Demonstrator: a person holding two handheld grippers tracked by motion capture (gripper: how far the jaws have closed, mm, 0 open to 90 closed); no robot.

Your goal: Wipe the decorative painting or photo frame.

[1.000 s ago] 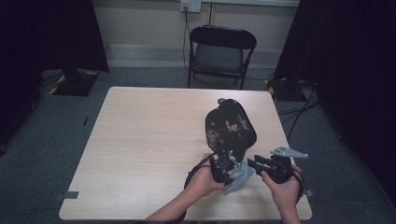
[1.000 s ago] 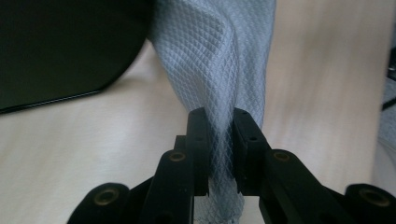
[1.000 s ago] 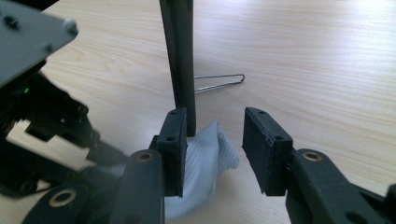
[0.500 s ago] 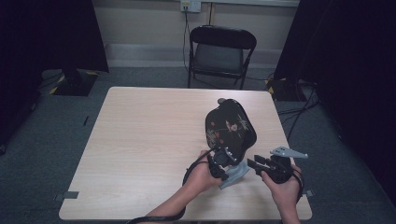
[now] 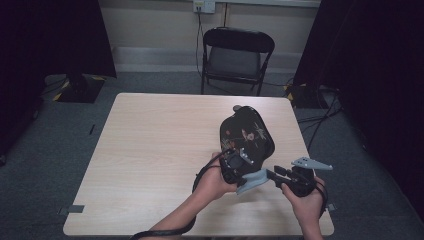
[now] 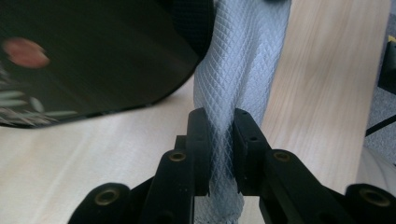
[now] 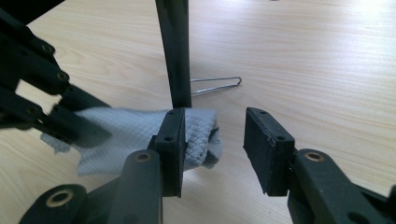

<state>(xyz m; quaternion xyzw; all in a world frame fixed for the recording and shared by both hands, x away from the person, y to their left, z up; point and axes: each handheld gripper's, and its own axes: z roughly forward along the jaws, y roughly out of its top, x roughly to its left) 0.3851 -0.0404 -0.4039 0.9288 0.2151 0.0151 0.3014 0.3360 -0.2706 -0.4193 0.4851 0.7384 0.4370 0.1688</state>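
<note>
Cloth: pale waffle-textured cloth (image 6: 233, 93) hangs just above the table (image 5: 150, 150), beside the black lacquered tray (image 5: 247, 135).
Left gripper (image 6: 219, 154): clamped tight on the cloth.
Right gripper (image 7: 215, 149): jaws apart, the cloth's end beside one pad, not pinched.
Risk: closing now may miss the cloth's end; a pull could knock the propped tray over.

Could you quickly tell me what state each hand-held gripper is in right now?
Left hand-held gripper: shut on the pale blue cloth.
Right hand-held gripper: open; the cloth's end lies against one jaw, not pinched.
</note>
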